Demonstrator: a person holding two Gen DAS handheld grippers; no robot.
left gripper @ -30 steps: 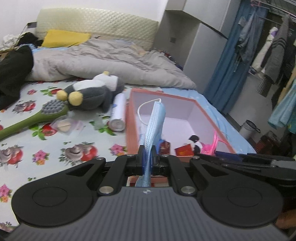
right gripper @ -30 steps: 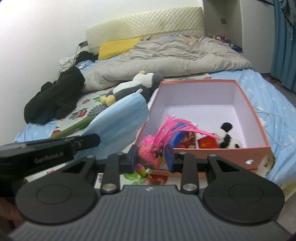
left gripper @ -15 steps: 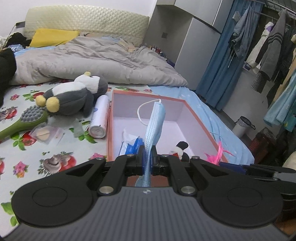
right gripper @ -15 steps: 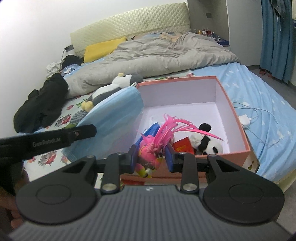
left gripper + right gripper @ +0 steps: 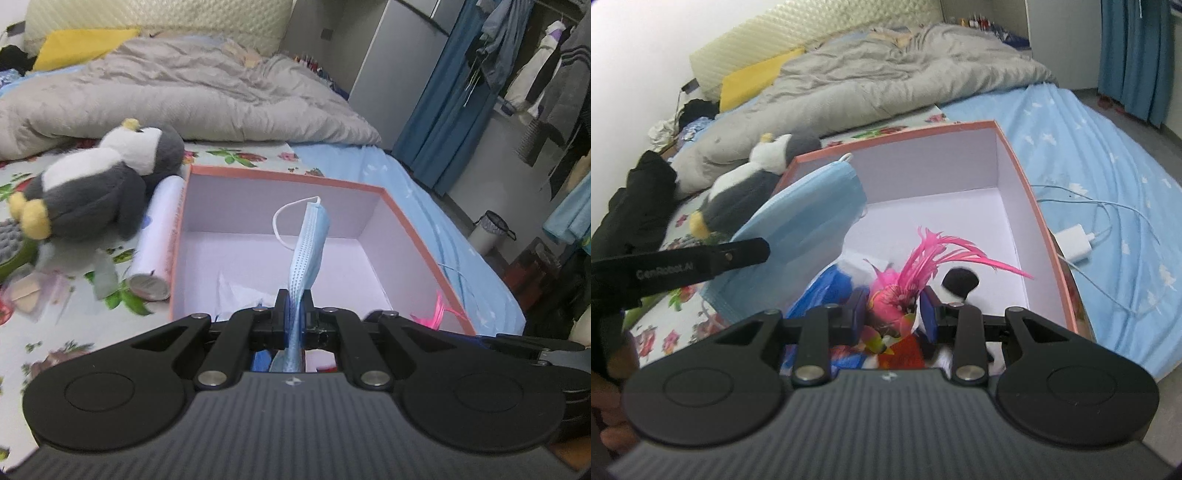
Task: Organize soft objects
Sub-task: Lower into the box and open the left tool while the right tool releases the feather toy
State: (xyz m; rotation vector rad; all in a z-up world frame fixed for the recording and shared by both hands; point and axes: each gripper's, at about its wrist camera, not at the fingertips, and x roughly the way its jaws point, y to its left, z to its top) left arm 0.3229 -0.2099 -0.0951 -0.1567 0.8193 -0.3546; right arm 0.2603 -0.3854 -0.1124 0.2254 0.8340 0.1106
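Over the open pink box (image 5: 399, 206) on the bed, both grippers held side by side. Left gripper (image 5: 294, 317) clenched on a blue face mask (image 5: 308, 251), pinched at its lower edge and standing upright between the pads, white ear loop curling off the top corner, hanging above the box's white floor. From the right wrist view, same face mask (image 5: 809, 218) seen broadside, spread above the box's left wall (image 5: 820, 158), with the left gripper's black finger (image 5: 701, 260) crossing in front of it. Right gripper (image 5: 894, 314) clamped on a pink feathered toy (image 5: 897, 295), plumes fanning up and to the right over the near part of the box. Inside the box, beneath the fingers: a small panda plush (image 5: 960, 282), blue fabric (image 5: 831, 282), a white tissue pack (image 5: 236, 291), something red, partly hidden. Beside the box's left wall, outside it, a white cylindrical can (image 5: 157, 240) lying on the floral sheet (image 5: 74, 332), and just beyond it a grey-and-white penguin plush (image 5: 99, 184) on its side. On the blue sheet right of the box, a white charger (image 5: 1075, 243) with its cable. Farther back, a rumpled grey duvet (image 5: 184, 96) and a yellow pillow (image 5: 81, 42).
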